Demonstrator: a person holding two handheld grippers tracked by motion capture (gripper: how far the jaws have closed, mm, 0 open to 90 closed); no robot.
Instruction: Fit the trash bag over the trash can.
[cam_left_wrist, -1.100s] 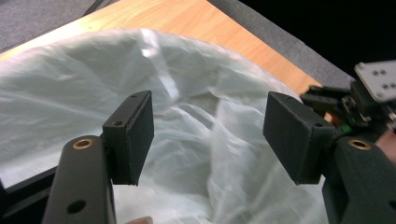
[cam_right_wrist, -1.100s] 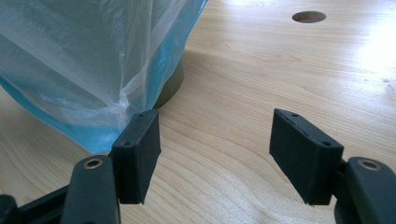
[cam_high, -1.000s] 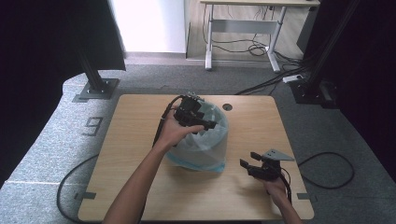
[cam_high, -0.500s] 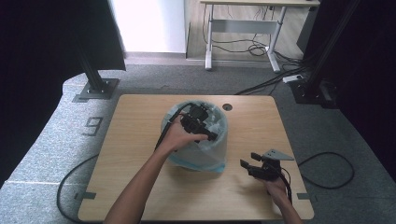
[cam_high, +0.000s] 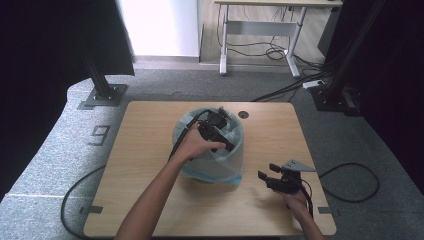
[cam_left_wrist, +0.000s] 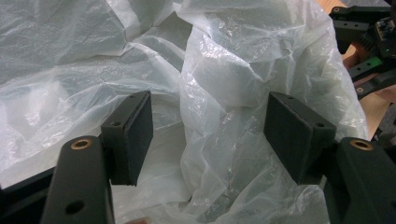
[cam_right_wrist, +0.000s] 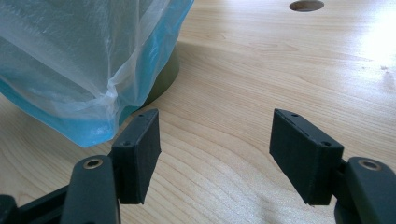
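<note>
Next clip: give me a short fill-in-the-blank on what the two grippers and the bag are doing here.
1. The left gripper is over the bin lined with a translucent ____ bag.
2. The left gripper's jaws are ____, with a fold of bag between them.
3. The right gripper rests on the wooden ____, jaws open.

Missing words: plastic; open; table

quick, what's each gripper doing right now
Left gripper: open, jaws inside the plastic bag, holding nothing.
Right gripper: open, empty, over the table.

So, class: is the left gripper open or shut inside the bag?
Open. The left gripper has its jaws apart, with crumpled plastic bag between them, unpinched.
</note>
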